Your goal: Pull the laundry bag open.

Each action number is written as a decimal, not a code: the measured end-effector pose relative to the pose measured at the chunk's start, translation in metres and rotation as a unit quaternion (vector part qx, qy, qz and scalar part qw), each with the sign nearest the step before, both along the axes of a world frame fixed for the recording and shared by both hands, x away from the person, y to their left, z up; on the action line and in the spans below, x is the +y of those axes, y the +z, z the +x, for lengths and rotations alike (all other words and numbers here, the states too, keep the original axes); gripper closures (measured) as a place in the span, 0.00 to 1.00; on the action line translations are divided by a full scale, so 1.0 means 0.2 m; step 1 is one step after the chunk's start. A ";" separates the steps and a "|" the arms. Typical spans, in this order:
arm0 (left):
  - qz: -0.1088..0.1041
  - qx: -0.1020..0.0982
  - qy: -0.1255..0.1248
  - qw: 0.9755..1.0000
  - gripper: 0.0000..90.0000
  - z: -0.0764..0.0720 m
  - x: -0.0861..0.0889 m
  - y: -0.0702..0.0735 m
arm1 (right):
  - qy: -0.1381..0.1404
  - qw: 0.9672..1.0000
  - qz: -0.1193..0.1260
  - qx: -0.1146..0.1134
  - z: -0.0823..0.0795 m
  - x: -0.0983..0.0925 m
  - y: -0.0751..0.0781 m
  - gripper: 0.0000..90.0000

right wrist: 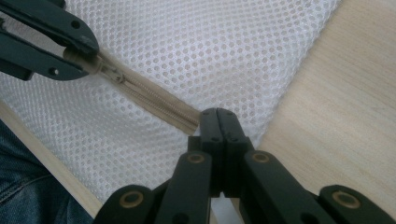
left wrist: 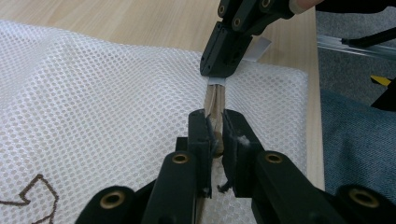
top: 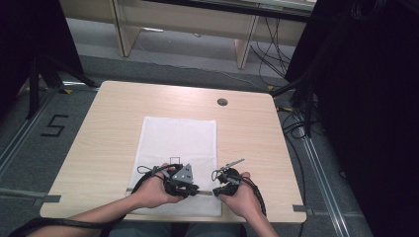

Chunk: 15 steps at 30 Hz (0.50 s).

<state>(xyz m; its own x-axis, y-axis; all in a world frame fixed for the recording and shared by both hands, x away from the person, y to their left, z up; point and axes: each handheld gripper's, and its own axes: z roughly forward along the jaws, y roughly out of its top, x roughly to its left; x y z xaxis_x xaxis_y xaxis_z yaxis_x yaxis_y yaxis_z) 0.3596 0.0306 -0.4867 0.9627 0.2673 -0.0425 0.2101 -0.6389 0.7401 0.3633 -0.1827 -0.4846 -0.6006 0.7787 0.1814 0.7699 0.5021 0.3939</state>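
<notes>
Tongs [left wrist: 214,125] pinch beige zipper [right wrist: 154,97] (white honeycomb mesh [left wrist: 93,93]).

Mesh bag on a wooden table

A pale wood table [top: 99,133] carries a white mesh bag [top: 180,138], laid flat from mid-table to the near edge. A small round grommet [top: 222,102] sits in the tabletop beyond it.

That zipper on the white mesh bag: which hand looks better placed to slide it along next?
The left, probably. Its claw is shut on the zipper pull, while the right claw pinches the zipper end near the mesh bag edge, seemingly just anchoring it.
</notes>
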 end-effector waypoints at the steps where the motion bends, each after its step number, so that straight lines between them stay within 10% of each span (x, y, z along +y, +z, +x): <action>1: 0.000 -0.001 0.000 1.000 0.91 0.00 0.00 0.00 | 0.004 1.000 0.000 -0.003 0.00 0.00 0.00 1.00; 15: -0.001 -0.001 0.002 1.000 0.91 -0.01 0.02 0.01 | 0.004 1.000 0.000 -0.002 0.00 0.00 0.00 1.00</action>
